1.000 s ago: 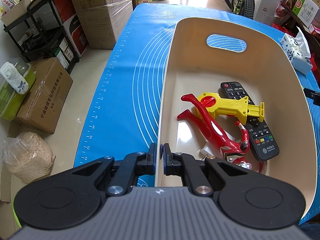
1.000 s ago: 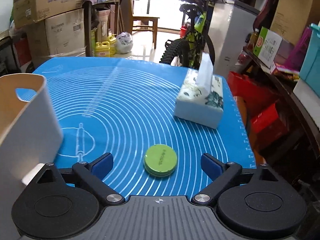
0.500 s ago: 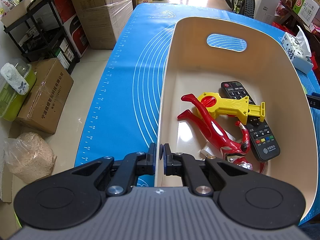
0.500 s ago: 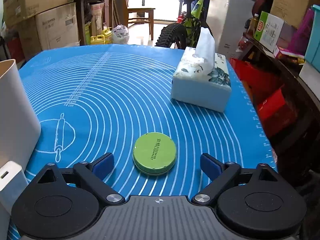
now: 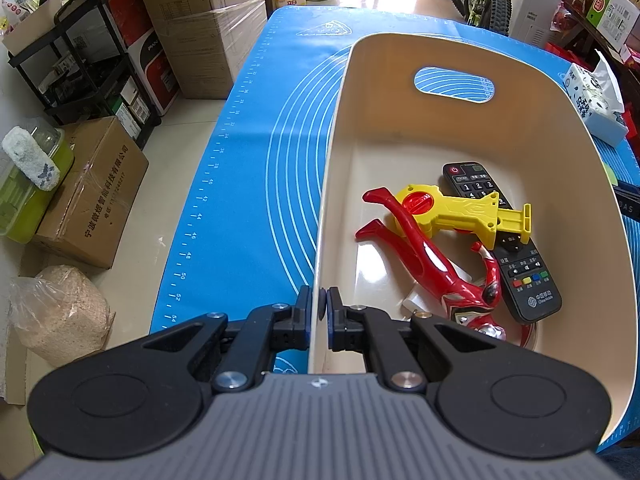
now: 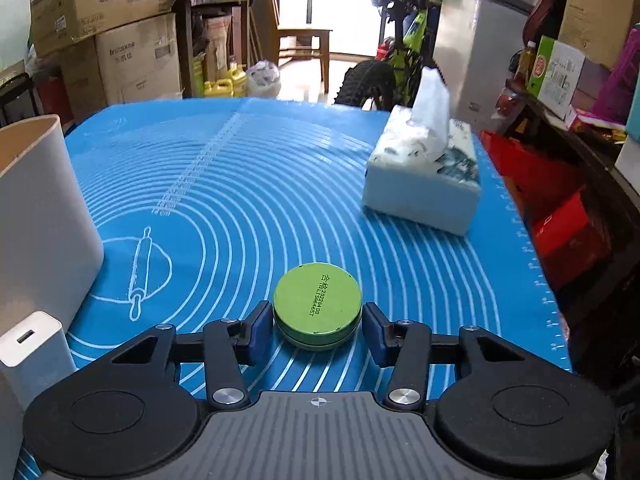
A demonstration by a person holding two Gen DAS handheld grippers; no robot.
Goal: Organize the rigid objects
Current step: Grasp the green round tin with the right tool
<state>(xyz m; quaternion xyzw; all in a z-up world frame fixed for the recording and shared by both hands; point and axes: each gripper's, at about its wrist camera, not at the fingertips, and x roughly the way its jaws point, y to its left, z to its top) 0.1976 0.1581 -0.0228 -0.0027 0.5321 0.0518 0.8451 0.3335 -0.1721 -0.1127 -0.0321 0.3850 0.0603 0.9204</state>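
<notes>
Jaws on our left gripper [image 5: 321, 312] are pinched shut on the near wall of the cream bin [image 5: 460, 56], one finger outside and one inside, the rim caught between the pads. We take this bin as our landmark. It stands on the blue mat [image 5: 248, 184], its handle slot at the far end. Inside it, on the floor, lie a black remote [image 5: 520, 276] along the right-hand side, a yellow toy [image 5: 460, 212] resting across the remote's upper half, and a red figure [image 5: 432, 264] stretched head-down toward our gripper, its legs partly under the yellow toy. A small white piece sits beside the figure; we cannot tell what it is.

Our right gripper [image 6: 318, 330] works to the right of the bin, just past its outer wall, low over the mat. Its jaws have just been closing and now stand either side of a round green tin [image 6: 317, 306], which rests flat on the mat with printed characters on its lid. The blue pads [image 6: 258, 330] sit right at the tin's sides; the left one looks to touch, the right shows a sliver of gap, so we cannot call it a firm hold.

A white charger block [image 6: 30, 346] stands hard against the bin's wall. Farther from the bin, beyond the tin, a tissue box [image 6: 424, 184] sits on the mat.
</notes>
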